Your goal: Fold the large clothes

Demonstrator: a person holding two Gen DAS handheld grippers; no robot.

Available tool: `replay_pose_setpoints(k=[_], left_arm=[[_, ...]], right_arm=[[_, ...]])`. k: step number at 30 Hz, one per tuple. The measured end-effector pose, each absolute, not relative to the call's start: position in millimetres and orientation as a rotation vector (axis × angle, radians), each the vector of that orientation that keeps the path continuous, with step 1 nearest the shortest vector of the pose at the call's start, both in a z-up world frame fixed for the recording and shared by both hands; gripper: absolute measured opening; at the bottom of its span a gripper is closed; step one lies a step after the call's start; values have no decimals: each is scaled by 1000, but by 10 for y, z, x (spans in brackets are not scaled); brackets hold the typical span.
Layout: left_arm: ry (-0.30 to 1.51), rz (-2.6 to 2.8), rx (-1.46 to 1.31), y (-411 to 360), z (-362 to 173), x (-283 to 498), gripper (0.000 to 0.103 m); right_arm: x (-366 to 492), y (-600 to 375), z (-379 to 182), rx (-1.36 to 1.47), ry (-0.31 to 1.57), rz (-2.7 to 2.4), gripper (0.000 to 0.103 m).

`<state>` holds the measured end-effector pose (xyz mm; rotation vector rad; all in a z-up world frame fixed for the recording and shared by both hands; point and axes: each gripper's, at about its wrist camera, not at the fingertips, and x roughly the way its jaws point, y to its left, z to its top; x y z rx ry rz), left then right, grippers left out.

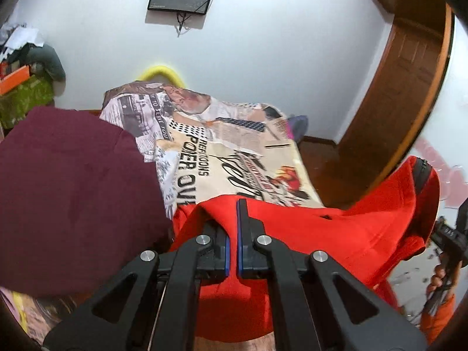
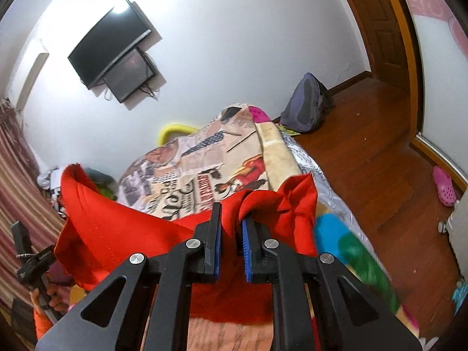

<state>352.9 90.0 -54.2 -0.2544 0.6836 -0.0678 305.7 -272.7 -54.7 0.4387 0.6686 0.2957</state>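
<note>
— Over the bed [image 1: 234, 161], from the left view: which step is this?
— Lifting, I'd say. The left claw [image 1: 232, 234] is pinched tight on the red shirt [image 1: 321, 234], held up above the printed blanket. A maroon cloth [image 1: 73, 190] hangs at the left.
— And the right view?
— Much alike: the right claw [image 2: 231, 228] is nearly closed, a bunched fold of shirt [image 2: 117, 228] between its pads.
— Next?
— Probably spreading it flat on the bed, both corners level, before any fold.
</note>
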Motion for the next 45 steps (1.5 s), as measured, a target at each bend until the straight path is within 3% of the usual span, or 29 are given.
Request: replay_pose_setpoints(k=[13,16,19,21,23,26,29,31,33,38,45], left_arm=[[869,28,-168,780,-1255,4650,2],[889,10,-179,750,-1290,4690,7],[872,5,-159,701,-1243,4652,20],[847,6,-142,661,-1175,4593,48],[807,3,-123,614,-1081,4521,54],[774,-11,-55,501,-944,4405,56],[749,-40,-12,398,-883,4264,67],[756,-68,25,309,-906,4176,68],[778,-94,71,222,-989,4104,68],[863,-132,141,76,-1366,3996,68],[990,-134,131,11,-1878,4208,68]], right_arm=[[3964,-2619,-986,358,843,221,12],[3985,-2640,-950,356,857,233,16],[3909,-2585,-843,296,845,241,19],[3852,-2525,-764,236,831,238,21],[3776,-2485,-698,194,823,238,23],[3646,-2474,-617,179,805,248,32],[3573,-2489,-567,177,779,228,45],[3491,-2494,-507,141,727,180,62],[3408,-2483,-449,92,679,134,68],[3302,-2429,-430,30,693,195,71],[3284,-2006,-858,-83,828,331,71]])
